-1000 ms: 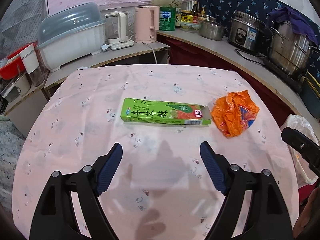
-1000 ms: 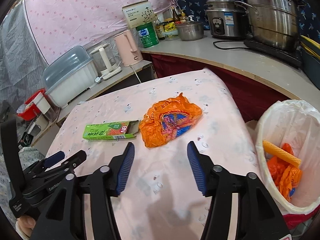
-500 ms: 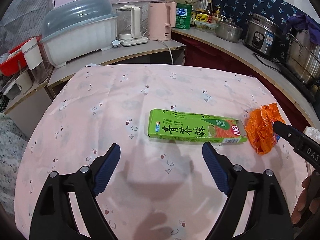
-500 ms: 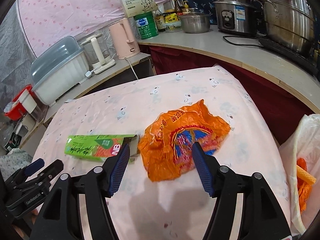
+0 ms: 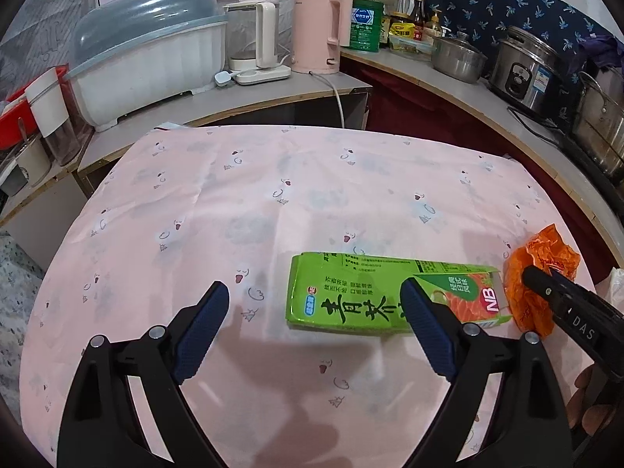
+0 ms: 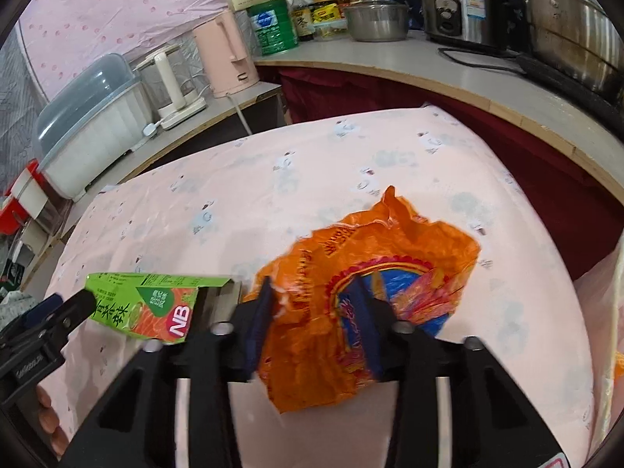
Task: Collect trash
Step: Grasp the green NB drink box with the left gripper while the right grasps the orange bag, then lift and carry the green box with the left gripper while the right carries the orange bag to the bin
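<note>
1. While its jaws close, the right gripper (image 6: pixel 316 327) pinches the crumpled orange wrapper (image 6: pixel 394 265) lying on the pink tablecloth (image 6: pixel 273 202)
2. Spread wide and opening further, the left gripper (image 5: pixel 312 327) grips nothing; its right finger overlaps the green carton (image 5: pixel 351 296)
3. Carton lies flat just beside the wrapper

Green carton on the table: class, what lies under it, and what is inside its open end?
The green carton lies flat on the pink tablecloth. Its open end looks grey inside; whether anything is deeper in cannot be seen.
</note>
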Action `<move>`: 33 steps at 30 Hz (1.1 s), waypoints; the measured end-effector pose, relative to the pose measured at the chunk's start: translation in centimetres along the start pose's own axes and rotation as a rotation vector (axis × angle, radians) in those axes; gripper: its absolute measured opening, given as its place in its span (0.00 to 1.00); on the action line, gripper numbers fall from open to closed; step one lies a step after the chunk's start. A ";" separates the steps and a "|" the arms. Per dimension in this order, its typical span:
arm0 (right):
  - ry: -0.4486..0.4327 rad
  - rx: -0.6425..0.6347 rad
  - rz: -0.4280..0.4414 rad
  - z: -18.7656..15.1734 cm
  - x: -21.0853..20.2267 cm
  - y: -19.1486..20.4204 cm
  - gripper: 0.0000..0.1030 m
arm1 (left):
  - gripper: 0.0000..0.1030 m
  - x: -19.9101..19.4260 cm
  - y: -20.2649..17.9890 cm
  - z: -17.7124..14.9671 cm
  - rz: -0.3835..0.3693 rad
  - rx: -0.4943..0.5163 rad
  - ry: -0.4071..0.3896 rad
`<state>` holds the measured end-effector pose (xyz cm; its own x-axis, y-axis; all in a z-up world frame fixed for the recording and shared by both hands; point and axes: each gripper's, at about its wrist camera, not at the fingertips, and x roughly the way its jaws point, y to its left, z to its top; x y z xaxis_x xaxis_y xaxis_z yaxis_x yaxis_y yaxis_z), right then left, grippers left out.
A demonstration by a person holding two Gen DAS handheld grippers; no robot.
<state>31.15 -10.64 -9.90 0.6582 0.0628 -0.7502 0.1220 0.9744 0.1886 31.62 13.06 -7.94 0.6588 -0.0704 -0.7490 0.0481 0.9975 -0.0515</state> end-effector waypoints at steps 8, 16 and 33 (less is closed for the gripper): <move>0.017 -0.106 0.047 -1.2 -0.6 2.3 0.20 | 0.74 1.3 -1.1 -0.1 -0.021 0.041 0.029; 0.058 -0.124 0.103 -4.5 -3.6 2.5 0.19 | 0.73 -0.4 -2.0 -1.9 -0.044 0.071 0.043; 0.089 -0.071 0.169 -16.1 -14.6 -0.8 0.19 | 0.85 -8.0 -4.2 -9.4 -0.063 0.051 0.060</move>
<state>9.49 -8.85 -9.23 0.5963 0.2424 -0.7653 -0.0391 0.9609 0.2739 19.08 9.44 -7.93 0.6069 -0.1316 -0.7838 0.1273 0.9896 -0.0676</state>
